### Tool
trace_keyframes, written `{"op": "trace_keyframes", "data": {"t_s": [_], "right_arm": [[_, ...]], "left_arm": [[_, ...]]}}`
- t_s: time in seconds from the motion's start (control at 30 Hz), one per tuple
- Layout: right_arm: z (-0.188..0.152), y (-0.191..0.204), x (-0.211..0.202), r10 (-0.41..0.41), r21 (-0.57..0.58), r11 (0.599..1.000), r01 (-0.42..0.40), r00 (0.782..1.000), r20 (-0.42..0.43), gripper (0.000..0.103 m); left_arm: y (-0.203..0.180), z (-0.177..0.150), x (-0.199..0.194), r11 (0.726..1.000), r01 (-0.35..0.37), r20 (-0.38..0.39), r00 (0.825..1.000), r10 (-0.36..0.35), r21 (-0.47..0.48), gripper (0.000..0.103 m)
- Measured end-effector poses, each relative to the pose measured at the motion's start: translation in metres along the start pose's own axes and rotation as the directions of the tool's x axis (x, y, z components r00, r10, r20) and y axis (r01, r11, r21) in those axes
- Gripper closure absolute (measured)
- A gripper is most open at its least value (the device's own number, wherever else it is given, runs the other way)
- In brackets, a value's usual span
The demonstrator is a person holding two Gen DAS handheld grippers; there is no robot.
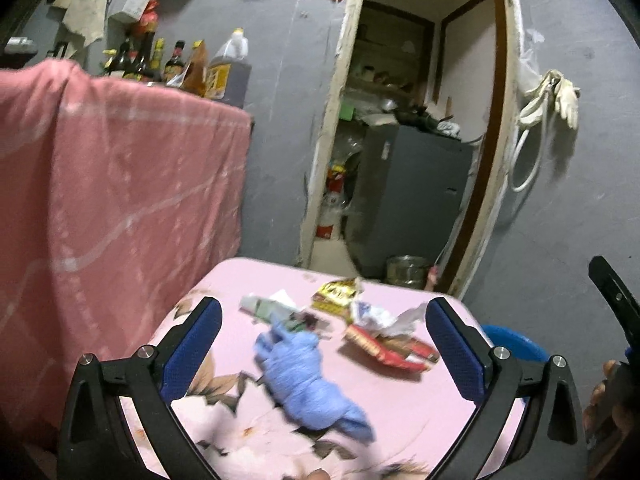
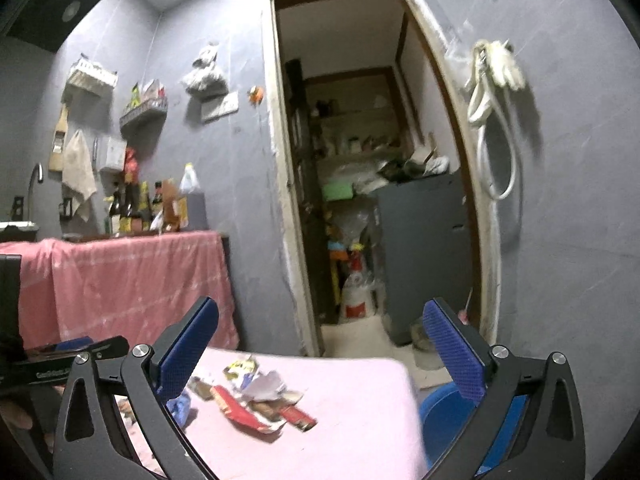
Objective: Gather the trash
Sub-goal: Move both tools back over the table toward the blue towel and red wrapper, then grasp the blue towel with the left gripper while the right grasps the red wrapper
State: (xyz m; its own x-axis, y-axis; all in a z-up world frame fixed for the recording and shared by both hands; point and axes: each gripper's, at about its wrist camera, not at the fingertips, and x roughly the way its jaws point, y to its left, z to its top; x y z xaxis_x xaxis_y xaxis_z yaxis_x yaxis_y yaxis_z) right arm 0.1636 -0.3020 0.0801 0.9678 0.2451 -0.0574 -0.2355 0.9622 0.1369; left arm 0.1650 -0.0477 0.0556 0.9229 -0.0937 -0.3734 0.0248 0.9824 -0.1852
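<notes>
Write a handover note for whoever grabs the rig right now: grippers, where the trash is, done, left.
Left gripper: open, empty, above the pink table.
Right gripper: open, empty, at the table's near edge.
Trash, all loose on the table: blue glove nearest the left gripper; red carton with crumpled white paper on it; yellow wrapper and a greenish wrapper farther back.
Blue bin sits beside the table on the right gripper's side; inside not visible.
Done: nothing evident.
Left: pick up every piece; the blue bin looks like the likely drop.
</notes>
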Motion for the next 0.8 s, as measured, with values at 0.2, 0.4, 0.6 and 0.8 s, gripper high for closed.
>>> {"op": "trace_keyframes", "data": {"t_s": [0.2, 0.4, 0.6, 0.8], "right_arm": [[-0.019, 0.007, 0.028, 0.029, -0.007, 1.000, -0.030, 0.990, -0.138, 0.000], [-0.036, 0.013, 0.056, 0.083, -0.007, 0.996, -0.088, 0.956, -0.280, 0.000], [-0.055, 0.026, 0.079, 0.121, -0.038, 0.988, -0.149, 0.905, -0.407, 0.007], [-0.073, 0.035, 0.099, 0.147, -0.038, 0.981, -0.193, 0.849, -0.507, 0.020]], "left_arm": [[0.013, -0.018, 0.011, 1.000, -0.018, -0.079, 0.997, 0.020, 0.024, 0.003], [0.019, -0.029, 0.030, 0.999, -0.009, -0.173, 0.985, 0.015, 0.035, 0.003], [0.025, -0.037, 0.046, 0.999, 0.009, -0.248, 0.969, 0.001, 0.039, 0.008], [0.028, -0.037, 0.060, 0.998, 0.049, -0.293, 0.955, -0.037, 0.037, 0.031]]}}
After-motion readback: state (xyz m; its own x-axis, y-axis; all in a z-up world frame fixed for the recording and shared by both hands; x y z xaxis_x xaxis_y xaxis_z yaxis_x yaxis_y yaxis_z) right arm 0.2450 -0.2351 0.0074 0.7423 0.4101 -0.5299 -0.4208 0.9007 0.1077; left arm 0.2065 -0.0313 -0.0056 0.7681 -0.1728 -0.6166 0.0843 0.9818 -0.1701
